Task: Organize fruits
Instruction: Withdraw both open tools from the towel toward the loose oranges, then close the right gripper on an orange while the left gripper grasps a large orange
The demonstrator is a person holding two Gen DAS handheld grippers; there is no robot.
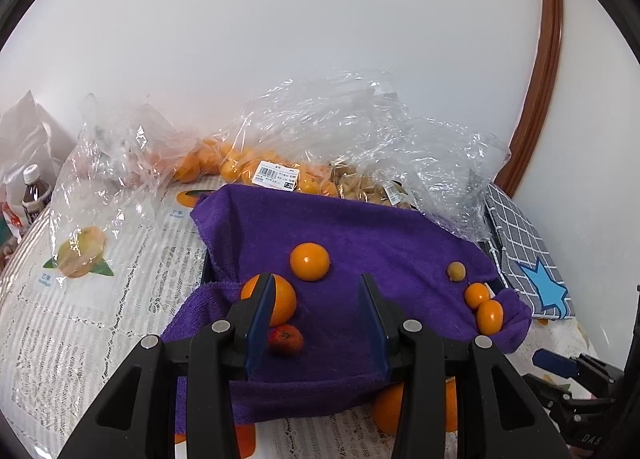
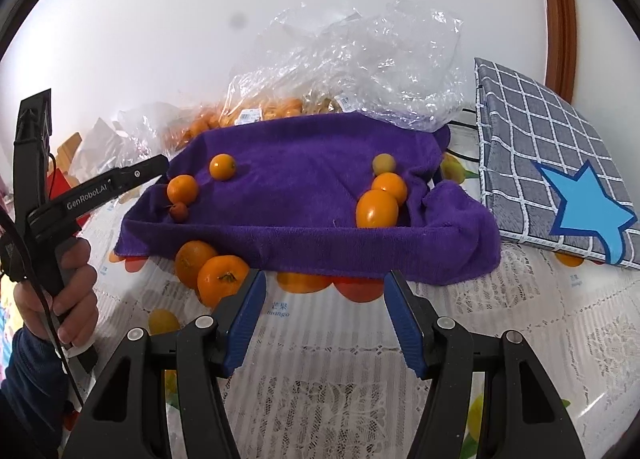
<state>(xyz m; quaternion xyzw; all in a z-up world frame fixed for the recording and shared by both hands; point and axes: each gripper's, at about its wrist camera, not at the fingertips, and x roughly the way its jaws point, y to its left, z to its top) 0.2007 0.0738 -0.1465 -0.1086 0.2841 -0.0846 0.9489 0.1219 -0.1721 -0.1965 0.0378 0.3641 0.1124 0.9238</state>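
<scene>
Ahead of the wide-open, empty left gripper (image 1: pixel 318 301), the purple towel-lined tray (image 1: pixel 360 235) holds oranges (image 1: pixel 310 261); the right gripper (image 2: pixel 324 291) gapes empty near two loose oranges (image 2: pixel 220 279).

The left claw (image 2: pixel 160 167) is showing "GenRobot.AI" on its arm; the tablecloth (image 2: pixel 340 343) print is reading, perhaps, "mango".

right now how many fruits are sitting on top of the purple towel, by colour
orange: 4
red: 1
yellow-green: 1
total: 6 on the purple towel
</scene>
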